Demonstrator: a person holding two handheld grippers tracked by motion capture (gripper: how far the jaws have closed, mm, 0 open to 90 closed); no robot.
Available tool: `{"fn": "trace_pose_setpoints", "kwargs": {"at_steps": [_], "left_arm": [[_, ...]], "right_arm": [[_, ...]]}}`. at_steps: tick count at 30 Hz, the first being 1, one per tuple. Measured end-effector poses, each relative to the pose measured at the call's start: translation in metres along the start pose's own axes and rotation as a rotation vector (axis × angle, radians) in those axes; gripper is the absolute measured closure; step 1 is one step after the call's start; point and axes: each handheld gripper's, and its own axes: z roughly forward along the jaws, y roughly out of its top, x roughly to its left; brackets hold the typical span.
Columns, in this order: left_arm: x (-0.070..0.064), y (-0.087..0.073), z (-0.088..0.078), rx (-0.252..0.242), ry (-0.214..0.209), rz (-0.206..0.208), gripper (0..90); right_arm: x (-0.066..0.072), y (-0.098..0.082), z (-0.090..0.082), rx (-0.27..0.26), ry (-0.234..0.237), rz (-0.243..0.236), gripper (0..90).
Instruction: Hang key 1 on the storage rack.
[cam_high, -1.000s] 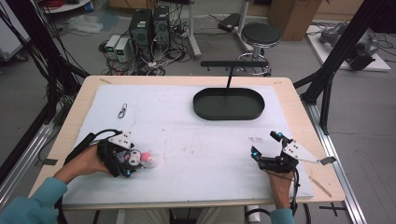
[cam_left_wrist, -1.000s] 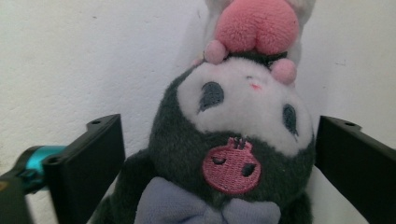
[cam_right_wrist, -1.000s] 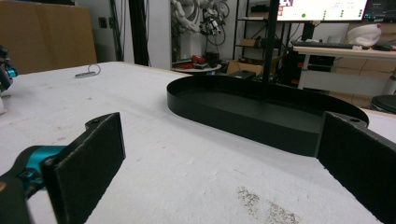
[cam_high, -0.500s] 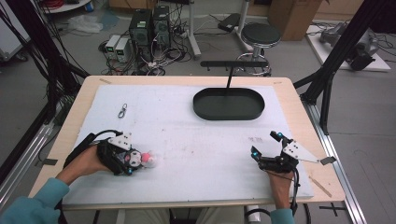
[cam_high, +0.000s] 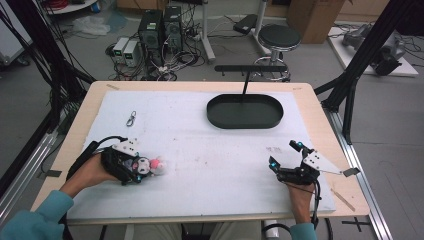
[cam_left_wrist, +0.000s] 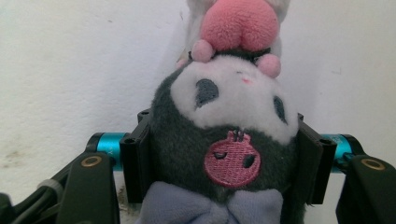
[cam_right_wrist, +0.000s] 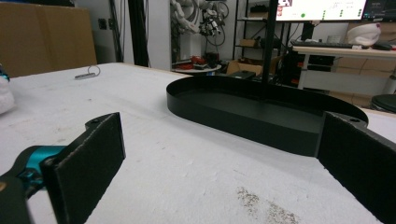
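A small plush toy (cam_high: 152, 166) with a dark grey head, white face and pink body lies on the white mat at the near left. My left gripper (cam_high: 141, 167) has it by the head. In the left gripper view the two black pads (cam_left_wrist: 137, 161) press into the sides of the plush toy (cam_left_wrist: 233, 121), with the left gripper (cam_left_wrist: 224, 154) low over the mat. Its jaws have just been closing with the toy between them. At the near right my right gripper (cam_high: 284, 154) rests open with nothing between its wide-set jaws (cam_right_wrist: 224, 158).
A black oval tray (cam_high: 244, 124) sits at the far middle of the mat, with a black T-shaped stand (cam_high: 246, 82) rising behind it; the tray (cam_right_wrist: 243, 123) lies straight ahead of the right gripper. A small metal clip (cam_high: 131, 119) lies at the far left.
The left jaws have drawn in against the plush toy's head. Both hands and the toy stay where they were.
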Motion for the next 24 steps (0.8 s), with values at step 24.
{"fn": "trace_pose_setpoints", "kwargs": {"at_steps": [24], "left_arm": [[0.007, 0.054, -0.012, -0.258, 0.005, -0.01, 35.9]], "right_arm": [[0.001, 0.072, 0.04, 0.156, 0.294, -0.034, 0.7]]}}
